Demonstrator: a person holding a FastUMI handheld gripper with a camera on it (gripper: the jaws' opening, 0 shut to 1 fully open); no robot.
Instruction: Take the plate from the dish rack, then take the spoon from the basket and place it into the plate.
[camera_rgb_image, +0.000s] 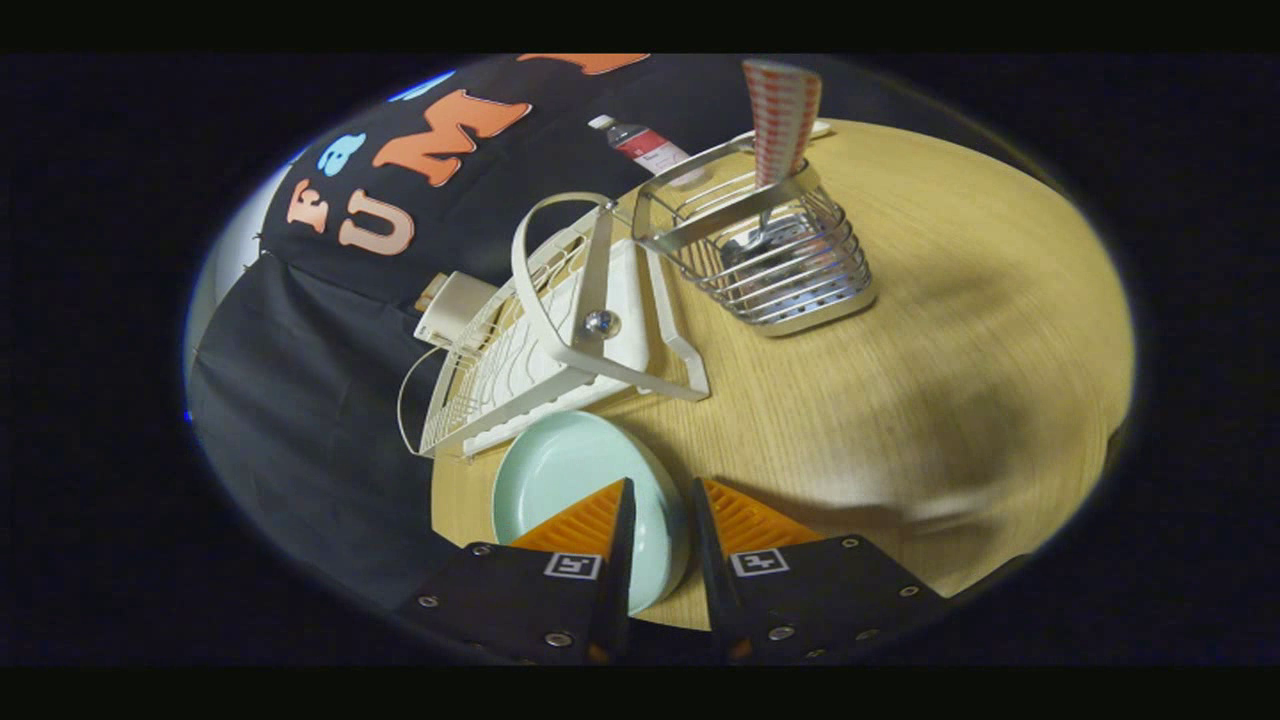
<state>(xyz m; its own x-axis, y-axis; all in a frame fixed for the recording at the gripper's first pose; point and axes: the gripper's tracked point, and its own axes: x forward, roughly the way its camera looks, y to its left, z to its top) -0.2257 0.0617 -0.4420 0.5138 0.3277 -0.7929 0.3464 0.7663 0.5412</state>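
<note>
The pale green plate (570, 480) sits low over the wooden table (950, 350), just in front of the white dish rack (560, 330). My gripper (663, 485) straddles the plate's right rim, one orange finger over the inside and the other outside, and both seem to press on the rim. Beyond the fingers stands the wire basket (800, 275). The spoon (780, 115) stands in it, its red-and-white checked handle sticking up and its metal bowl down among the wires.
A plastic bottle (645, 145) stands behind the rack and basket at the table's far edge. A small white box (455, 305) sits by the rack's far side. Bare wood lies to the right of the basket and the plate.
</note>
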